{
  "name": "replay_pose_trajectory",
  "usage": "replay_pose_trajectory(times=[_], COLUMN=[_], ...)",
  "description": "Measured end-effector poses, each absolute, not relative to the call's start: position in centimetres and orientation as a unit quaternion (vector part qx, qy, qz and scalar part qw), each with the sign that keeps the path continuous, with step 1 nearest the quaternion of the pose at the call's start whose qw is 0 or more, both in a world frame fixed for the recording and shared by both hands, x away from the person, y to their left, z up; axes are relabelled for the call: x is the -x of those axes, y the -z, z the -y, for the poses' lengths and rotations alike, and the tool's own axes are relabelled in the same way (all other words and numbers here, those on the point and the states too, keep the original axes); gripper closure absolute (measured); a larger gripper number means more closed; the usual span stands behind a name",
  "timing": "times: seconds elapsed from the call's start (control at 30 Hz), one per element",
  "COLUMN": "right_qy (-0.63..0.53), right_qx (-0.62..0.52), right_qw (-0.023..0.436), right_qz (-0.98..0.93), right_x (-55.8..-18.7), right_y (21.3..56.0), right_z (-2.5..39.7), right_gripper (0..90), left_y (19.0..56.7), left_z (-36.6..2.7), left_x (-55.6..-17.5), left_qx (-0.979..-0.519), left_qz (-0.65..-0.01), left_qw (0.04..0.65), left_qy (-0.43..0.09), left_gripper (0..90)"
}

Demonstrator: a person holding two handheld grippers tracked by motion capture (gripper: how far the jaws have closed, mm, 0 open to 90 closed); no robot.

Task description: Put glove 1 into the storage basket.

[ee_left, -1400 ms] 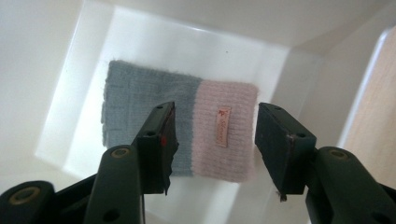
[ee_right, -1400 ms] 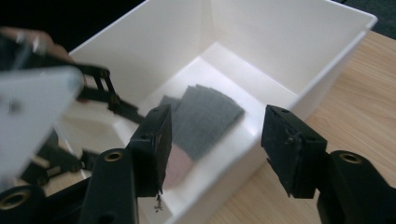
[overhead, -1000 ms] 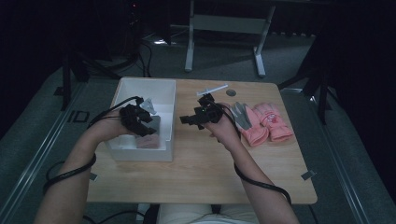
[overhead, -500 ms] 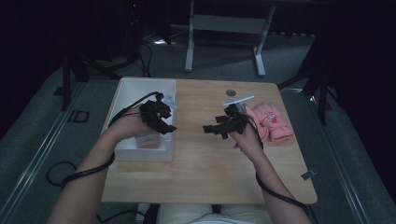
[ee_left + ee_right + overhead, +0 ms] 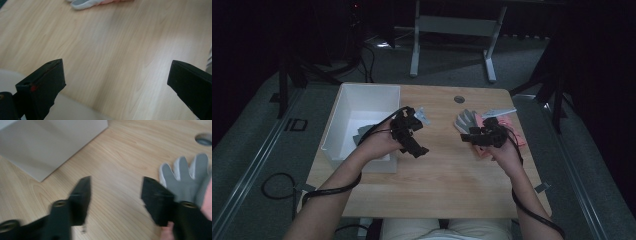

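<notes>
Both tongs, left tongs and right tongs, gape empty; some grey fabric already lies in the white plastic bin behind the left, while grey and pink gloves beside the right await moving.

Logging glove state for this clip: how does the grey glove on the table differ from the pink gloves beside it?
The grey glove lies nearer the white bin, its fingers spread flat; the pink gloves lie on the far side, bunched in a pile. The right gripper hovers open beside the grey glove and partly hides the pink ones. Both rest on the wooden table, outside the bin.
</notes>
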State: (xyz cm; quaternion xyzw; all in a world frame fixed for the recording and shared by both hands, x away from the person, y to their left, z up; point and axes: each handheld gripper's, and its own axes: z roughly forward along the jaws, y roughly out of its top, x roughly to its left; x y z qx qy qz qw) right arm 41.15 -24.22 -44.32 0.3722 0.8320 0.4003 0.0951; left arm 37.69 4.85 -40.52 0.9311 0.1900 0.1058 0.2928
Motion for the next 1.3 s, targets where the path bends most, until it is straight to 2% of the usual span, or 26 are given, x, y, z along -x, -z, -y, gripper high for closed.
replay_pose_trajectory(times=[0.13,0.47,0.7,0.97,1.13,1.3], right_qy=[-0.387,-0.326,-0.277,-0.249,-0.220,-0.207], right_qx=[-0.393,-0.398,-0.365,-0.335,-0.325,-0.338], right_qw=[0.092,0.140,0.165,0.170,0.178,0.165], right_qz=[-0.829,-0.846,-0.873,-0.893,-0.903,-0.903], right_x=[-42.0,-44.7,-47.4,-49.8,-50.5,-51.4], right_y=[44.9,45.8,46.8,48.9,50.5,52.1], right_z=[25.6,27.0,26.4,25.8,25.6,25.8], right_gripper=[60.6,66.8,68.2,71.3,70.6,66.0], left_y=[41.6,45.7,49.1,52.6,54.7,55.7], left_z=[-3.2,-1.1,-0.8,-1.3,-1.2,-1.7], left_x=[-36.9,-34.5,-32.6,-30.8,-29.2,-28.5], left_qx=[-0.930,-0.929,-0.924,-0.907,-0.902,-0.890], left_qz=[-0.178,-0.165,-0.151,-0.159,-0.163,-0.185], left_qw=[0.308,0.325,0.348,0.388,0.397,0.414], left_qy=[-0.096,-0.067,-0.057,-0.025,-0.043,-0.051], left_gripper=[0.8,0.8,0.8,0.8,0.2,0.2])
